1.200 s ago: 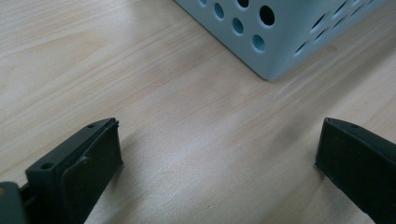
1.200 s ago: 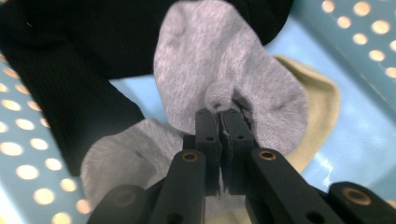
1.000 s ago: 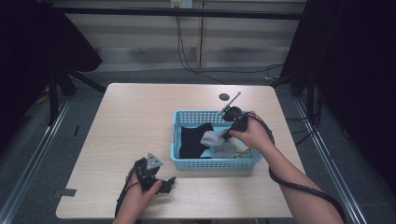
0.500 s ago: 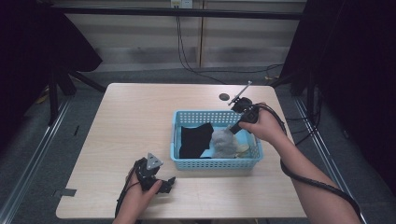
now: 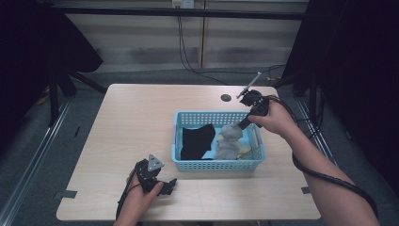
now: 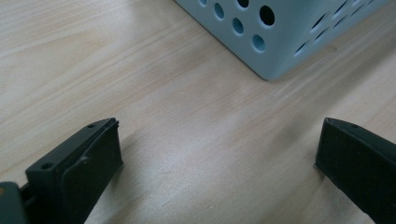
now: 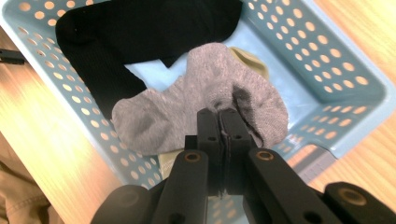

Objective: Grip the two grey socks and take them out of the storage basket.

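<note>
At the table's (image 5: 141,113) near edge, the left tongs (image 5: 162,186) rested with jaws spread wide, nothing between them. Beyond, a blue perforated basket (image 5: 179,129) held a black sock (image 5: 195,141). Above the basket's right half, the right tongs (image 7: 219,116) were clenched on a grey sock (image 7: 187,112), which hung over the basket.
</note>
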`<control>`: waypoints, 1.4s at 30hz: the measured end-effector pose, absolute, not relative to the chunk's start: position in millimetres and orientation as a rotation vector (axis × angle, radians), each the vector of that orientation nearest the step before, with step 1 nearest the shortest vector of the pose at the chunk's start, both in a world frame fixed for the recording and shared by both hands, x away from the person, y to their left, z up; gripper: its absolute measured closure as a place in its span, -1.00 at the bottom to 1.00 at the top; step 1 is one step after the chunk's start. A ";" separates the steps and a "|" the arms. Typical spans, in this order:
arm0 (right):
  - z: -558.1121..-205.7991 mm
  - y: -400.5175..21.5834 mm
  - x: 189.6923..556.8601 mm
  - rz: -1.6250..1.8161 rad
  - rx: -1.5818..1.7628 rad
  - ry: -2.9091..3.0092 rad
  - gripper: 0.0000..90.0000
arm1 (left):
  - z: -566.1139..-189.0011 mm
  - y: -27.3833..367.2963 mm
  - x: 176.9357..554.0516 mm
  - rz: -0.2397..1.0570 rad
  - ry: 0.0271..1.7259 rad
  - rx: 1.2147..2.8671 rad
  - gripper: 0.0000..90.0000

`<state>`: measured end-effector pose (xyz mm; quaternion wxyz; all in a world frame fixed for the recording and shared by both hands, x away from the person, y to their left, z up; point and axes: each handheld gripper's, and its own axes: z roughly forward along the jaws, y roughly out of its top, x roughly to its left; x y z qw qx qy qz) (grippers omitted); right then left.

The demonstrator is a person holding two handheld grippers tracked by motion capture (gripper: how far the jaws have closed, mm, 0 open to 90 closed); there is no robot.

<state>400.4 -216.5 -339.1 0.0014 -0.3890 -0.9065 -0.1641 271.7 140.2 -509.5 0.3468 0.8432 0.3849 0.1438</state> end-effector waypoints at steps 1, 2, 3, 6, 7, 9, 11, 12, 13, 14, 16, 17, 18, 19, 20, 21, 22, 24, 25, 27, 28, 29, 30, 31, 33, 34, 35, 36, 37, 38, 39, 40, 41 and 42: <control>-335.1 -218.6 400.4 -0.512 -1.217 -2.854 0.97 | -509.5 140.2 271.6 0.373 0.999 2.187 -1.00; -332.9 -219.6 400.2 -0.514 -1.223 -2.854 0.97 | -509.5 140.2 271.7 0.373 0.998 2.187 -1.00; -330.6 -220.3 399.8 -0.509 -1.229 -2.849 0.97 | -509.5 140.2 271.7 0.373 0.998 2.187 -1.00; -324.1 -223.3 399.2 -0.502 -1.225 -2.848 0.97 | -509.5 140.2 271.6 0.373 0.999 2.187 -1.00; -321.8 -224.3 398.8 -0.500 -1.229 -2.845 0.97 | -509.5 140.2 271.6 0.373 0.998 2.187 -1.00; -317.2 -226.9 398.5 -0.504 -1.224 -2.852 0.97 | -509.5 140.2 271.6 0.373 0.999 2.187 -1.00; -312.4 -230.3 398.4 -0.509 -1.219 -2.860 0.97 | -509.6 140.1 271.6 0.375 0.999 2.186 -1.00; -309.9 -231.9 398.0 -0.512 -1.224 -2.852 0.97 | -509.5 140.2 271.6 0.373 0.999 2.187 -1.00; -307.3 -234.2 397.9 -0.511 -1.229 -2.853 0.97 | -509.5 140.1 271.6 0.376 0.999 2.187 -1.00; -305.2 -236.9 397.6 -0.521 -1.234 -2.847 0.97 | -509.5 140.2 271.6 0.373 0.998 2.187 -1.00; -301.9 -242.4 396.7 -0.529 -1.251 -2.845 0.97 | -509.5 140.2 271.6 0.373 0.998 2.187 -1.00; -299.9 -245.7 396.5 -0.531 -1.253 -2.846 0.97 | -509.5 140.2 271.7 0.374 0.998 2.188 -1.00; -298.3 -248.9 396.0 -0.537 -1.257 -2.848 0.97 | -509.5 140.1 271.6 0.376 0.999 2.187 -1.00; -296.4 -251.9 395.4 -0.538 -1.264 -2.849 0.97 | -509.5 140.1 271.6 0.376 1.000 2.186 -1.00; -294.6 -255.1 394.9 -0.542 -1.271 -2.847 0.97 | -509.5 140.2 271.6 0.373 0.999 2.187 -1.00; -293.0 -258.2 394.4 -0.552 -1.277 -2.848 0.97 | -509.6 140.1 271.6 0.376 0.999 2.186 -1.00; -291.1 -261.1 393.6 -0.559 -1.286 -2.847 0.97 | -509.5 140.1 271.6 0.375 0.999 2.186 -1.00; -286.6 -267.0 392.7 -0.559 -1.296 -2.850 0.97 | -509.5 140.1 271.6 0.375 0.999 2.187 -1.00; -284.6 -269.9 392.2 -0.569 -1.304 -2.847 0.97 | -509.6 140.1 271.6 0.375 1.000 2.186 -1.00; -280.9 -275.9 391.2 -0.575 -1.319 -2.851 0.97 | -509.6 140.1 271.6 0.376 1.000 2.186 -1.00; -279.0 -279.1 390.8 -0.573 -1.322 -2.849 0.97 | -509.5 140.1 271.6 0.375 0.999 2.187 -1.00; -277.8 -282.2 390.2 -0.577 -1.337 -2.850 0.97 | -509.6 140.1 271.6 0.376 0.999 2.186 -1.00; -276.9 -285.7 389.9 -0.580 -1.342 -2.850 0.97 | -509.6 140.1 271.6 0.376 1.000 2.186 -1.00; -275.8 -288.8 389.4 -0.576 -1.351 -2.847 0.97 | -509.6 140.1 271.6 0.376 0.999 2.186 -1.00; -274.7 -295.0 388.9 -0.575 -1.370 -2.842 0.97 | -509.6 140.1 271.6 0.376 1.000 2.186 -1.00; -274.6 -297.8 388.7 -0.569 -1.377 -2.840 0.97 | -509.6 140.1 271.6 0.376 1.000 2.186 -1.00; -274.7 -300.6 388.6 -0.570 -1.385 -2.839 0.97 | -509.6 140.1 271.6 0.376 0.999 2.186 -1.00; -275.2 -303.2 388.6 -0.572 -1.395 -2.832 0.97 | -509.6 140.1 271.6 0.376 0.999 2.186 -1.00; -275.7 -305.6 388.6 -0.571 -1.397 -2.832 0.97 | -509.6 140.1 271.6 0.376 0.999 2.186 -1.00; -276.2 -307.8 388.5 -0.572 -1.402 -2.832 0.97 | -509.6 140.1 271.6 0.375 1.000 2.186 -1.00; -276.7 -309.8 388.2 -0.571 -1.414 -2.828 0.97 | -509.5 140.2 271.6 0.373 0.998 2.187 -1.00; -277.4 -311.7 387.9 -0.566 -1.423 -2.824 0.97 | -509.6 140.1 271.6 0.375 1.000 2.186 -1.00; -278.1 -313.9 387.9 -0.561 -1.422 -2.823 0.97 | -509.6 140.1 271.6 0.376 0.999 2.187 -1.00; -279.0 -315.7 387.5 -0.561 -1.433 -2.820 0.97 | -509.6 140.1 271.6 0.376 1.000 2.186 -1.00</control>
